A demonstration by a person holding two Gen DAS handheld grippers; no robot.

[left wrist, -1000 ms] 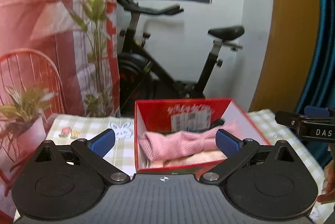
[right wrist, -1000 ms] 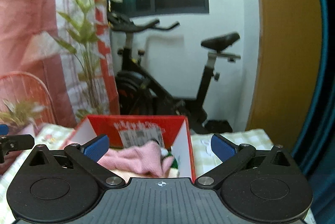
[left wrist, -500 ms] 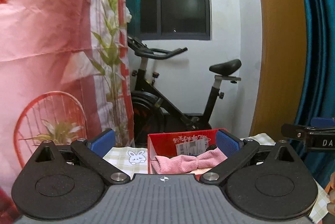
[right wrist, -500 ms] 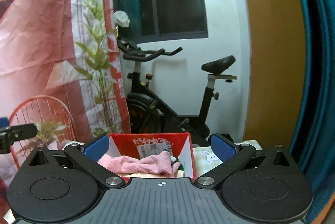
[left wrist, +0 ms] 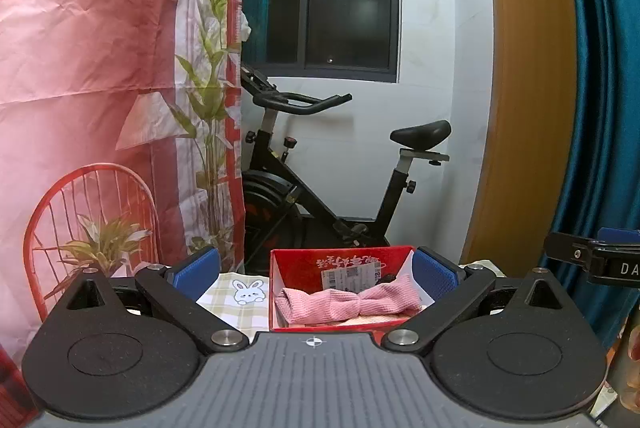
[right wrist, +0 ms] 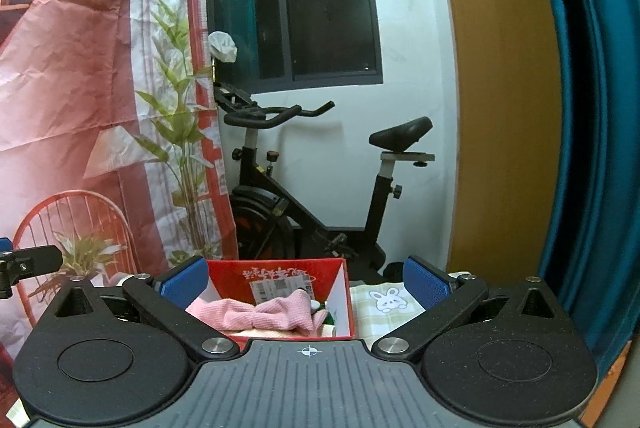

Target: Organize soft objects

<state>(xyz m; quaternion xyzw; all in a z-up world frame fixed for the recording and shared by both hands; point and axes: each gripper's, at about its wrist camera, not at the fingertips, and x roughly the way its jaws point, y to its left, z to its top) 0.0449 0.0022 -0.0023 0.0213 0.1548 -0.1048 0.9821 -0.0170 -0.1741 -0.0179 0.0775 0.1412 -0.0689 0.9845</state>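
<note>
A red cardboard box stands on a checked cloth, and a pink knitted cloth lies across its top over paler folded fabric. My left gripper hovers open in front of the box, with nothing between its blue pads. In the right wrist view the same red box holds the pink cloth, with something white and green tucked at its right end. My right gripper is open and empty too, held back from the box. Each gripper's tip shows at the edge of the other's view.
The checked tablecloth carries a bunny print. A black exercise bike stands behind the table under a dark window. A pink printed backdrop hangs on the left, a teal curtain on the right.
Both grippers have drawn back from the box and tilted up, so the box looks smaller and lower and more of the room shows. Both stay open and empty.
</note>
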